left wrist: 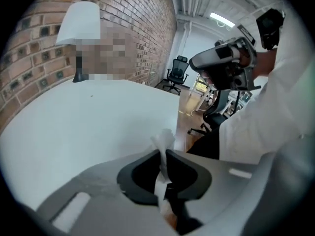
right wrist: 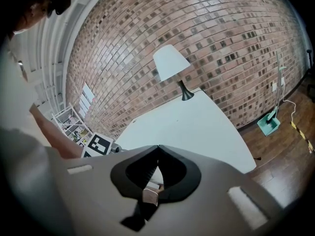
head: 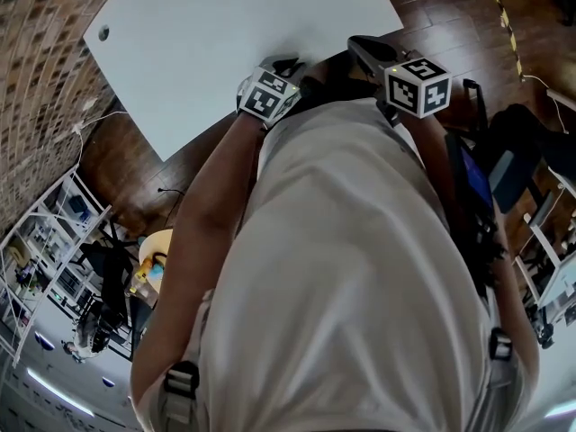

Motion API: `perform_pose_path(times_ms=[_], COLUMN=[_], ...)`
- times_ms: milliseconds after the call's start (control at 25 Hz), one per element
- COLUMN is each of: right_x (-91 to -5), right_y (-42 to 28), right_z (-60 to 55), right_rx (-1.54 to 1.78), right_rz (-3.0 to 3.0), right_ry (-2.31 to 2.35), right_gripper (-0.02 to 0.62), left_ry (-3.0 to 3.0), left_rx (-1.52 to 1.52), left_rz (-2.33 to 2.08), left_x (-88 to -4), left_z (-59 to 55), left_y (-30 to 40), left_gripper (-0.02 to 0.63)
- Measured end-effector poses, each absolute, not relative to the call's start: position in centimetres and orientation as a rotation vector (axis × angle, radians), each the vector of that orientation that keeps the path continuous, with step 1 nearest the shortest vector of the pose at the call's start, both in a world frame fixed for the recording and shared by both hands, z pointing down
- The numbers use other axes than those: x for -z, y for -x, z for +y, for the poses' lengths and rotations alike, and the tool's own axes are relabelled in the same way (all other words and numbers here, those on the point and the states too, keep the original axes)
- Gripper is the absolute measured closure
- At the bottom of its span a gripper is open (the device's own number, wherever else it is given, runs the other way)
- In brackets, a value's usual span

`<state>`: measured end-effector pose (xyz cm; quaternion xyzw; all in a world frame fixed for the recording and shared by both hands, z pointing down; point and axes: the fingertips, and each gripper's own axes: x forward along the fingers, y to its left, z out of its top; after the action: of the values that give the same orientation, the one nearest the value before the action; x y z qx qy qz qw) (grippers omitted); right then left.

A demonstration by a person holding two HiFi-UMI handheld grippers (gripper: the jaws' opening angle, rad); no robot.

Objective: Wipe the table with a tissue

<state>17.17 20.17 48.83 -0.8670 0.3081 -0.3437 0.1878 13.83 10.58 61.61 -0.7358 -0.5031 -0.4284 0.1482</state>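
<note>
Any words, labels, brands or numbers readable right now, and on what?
No readable text in any view.
Left marker cube, right marker cube: black-and-white square patterns only, no letters.
Shelf clutter: too small and blurred to read.
Table, tissue: no print.

No legible words, brands or numbers anywhere; only square black-and-white markers on the left cube (head: pixel 267 94) and right cube (head: pixel 418 85).

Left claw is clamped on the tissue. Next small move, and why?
Probably lower the left claw until the tissue meets the white table near its edge. The claw is shut on the tissue, whose free end pokes past the tips and seems to hang above the tabletop, not pressing on it.
</note>
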Motion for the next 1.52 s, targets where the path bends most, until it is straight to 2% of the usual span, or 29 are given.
perform_pose_path(times_ms=[120,280,440,760,1040,1280,1520], right_x=[-48.5,-48.5,-48.9,-49.0,-48.7,-49.5,-49.9], right_y=[-16.8,-15.9,-15.5,-16.3,-19.2,-20.9,-21.9], right_z=[19.2,18.9,18.8,19.2,21.7,21.4,20.8], right_rx=[0.957,0.944,0.937,0.976,0.997,1.0,1.008], right_rz=[0.881,0.867,0.866,0.893,0.913,0.946,1.003], right_ry=[2.453,2.462,2.464,2.446,2.447,2.382,2.355], right_gripper=[0.588,0.588,0.588,0.588,0.588,0.588,0.588], left_ry=[2.33,2.688,2.743,2.51,2.308,2.06,2.603], left_rx=[1.183,1.187,1.231,1.185,1.105,1.242,1.231], left_rz=[-1.524,-1.189,-0.98,-1.113,-1.213,-1.534,-1.303], left_x=[-58.9,-57.9,-59.4,-61.3,-62.5,-62.4,-57.1], left_z=[8.4,2.5,0.1,5.6,10.6,12.9,8.6], left_y=[-13.9,-16.8,-18.6,-18.7,-15.1,-9.6,-16.5], left_gripper=[0.568,0.566,0.566,0.566,0.569,0.569,0.568])
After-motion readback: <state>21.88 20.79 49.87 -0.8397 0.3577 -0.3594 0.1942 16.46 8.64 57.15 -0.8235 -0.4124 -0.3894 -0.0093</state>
